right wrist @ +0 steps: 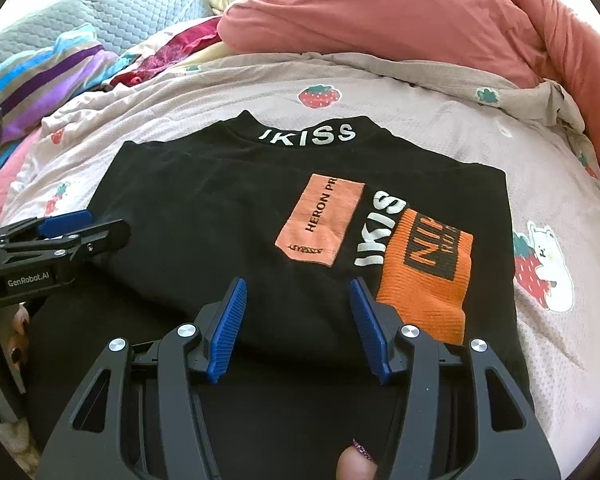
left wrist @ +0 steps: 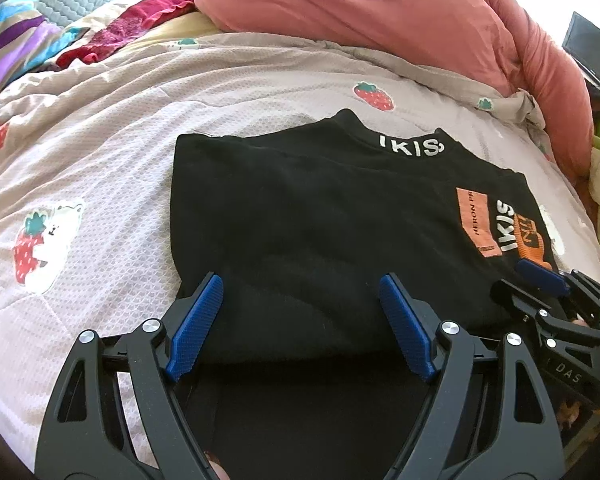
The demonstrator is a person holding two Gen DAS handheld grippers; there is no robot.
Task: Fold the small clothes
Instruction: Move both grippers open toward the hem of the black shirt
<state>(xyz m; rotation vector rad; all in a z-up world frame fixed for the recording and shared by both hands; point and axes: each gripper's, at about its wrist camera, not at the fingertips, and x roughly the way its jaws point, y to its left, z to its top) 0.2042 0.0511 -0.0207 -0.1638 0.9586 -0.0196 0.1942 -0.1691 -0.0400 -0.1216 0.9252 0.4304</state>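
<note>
Looking along the left gripper (left wrist: 302, 312), its ribbed blue pads stand spread and pinch nothing; the black top (left wrist: 320, 220), soft knit already folded into a rough rectangle, lies on the bed's quilt (left wrist: 100, 168) just ahead and beneath. Switching to the right gripper (right wrist: 298, 320): spread too, empty, with the near hem below it. Best play, I'd say: pinch both near corners evenly and carry them toward the lettered collar.

We see the left hand-held gripper (left wrist: 301, 312) angled downward, blue pads spread wide, gripping nothing. The right hand-held gripper (right wrist: 299, 318) alongside tilts down too, jaws parted; a thumb (right wrist: 356, 466) shows behind it.
</note>
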